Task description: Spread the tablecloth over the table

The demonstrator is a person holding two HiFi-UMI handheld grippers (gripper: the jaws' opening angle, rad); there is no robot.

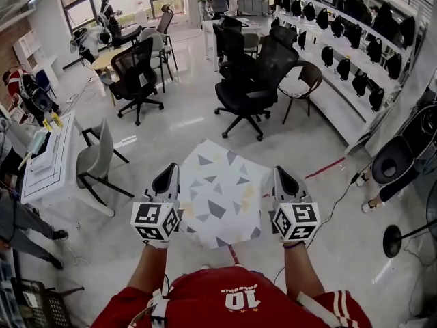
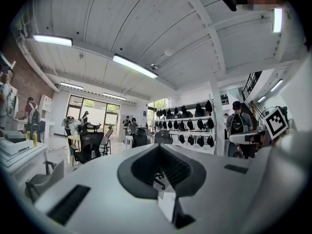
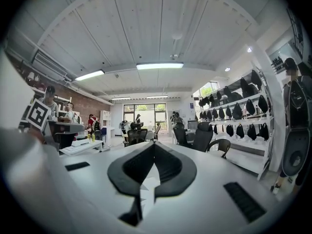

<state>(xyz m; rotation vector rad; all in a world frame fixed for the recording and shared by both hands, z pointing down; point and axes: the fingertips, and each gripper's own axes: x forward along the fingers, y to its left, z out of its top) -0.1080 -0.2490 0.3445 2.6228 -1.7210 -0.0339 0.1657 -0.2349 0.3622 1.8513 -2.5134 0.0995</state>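
Observation:
The tablecloth (image 1: pixel 217 195) is white with grey triangles and a few yellow patches. It is stretched out in the air ahead of me, between the two grippers, and I see no table under it. My left gripper (image 1: pixel 171 178) is shut on the cloth's near left edge. My right gripper (image 1: pixel 282 180) is shut on its near right edge. In the left gripper view a strip of cloth (image 2: pixel 165 204) shows in the slit of the left gripper (image 2: pixel 163 177). In the right gripper view the cloth (image 3: pixel 145 191) sits likewise in the right gripper (image 3: pixel 152 172).
Black office chairs (image 1: pixel 249 91) stand on the floor ahead, another (image 1: pixel 136 74) further left. A white desk (image 1: pixel 46 164) and a grey chair (image 1: pixel 99 159) are at my left. A long shelf of black bags (image 1: pixel 355 53) lines the right wall. People stand at the back.

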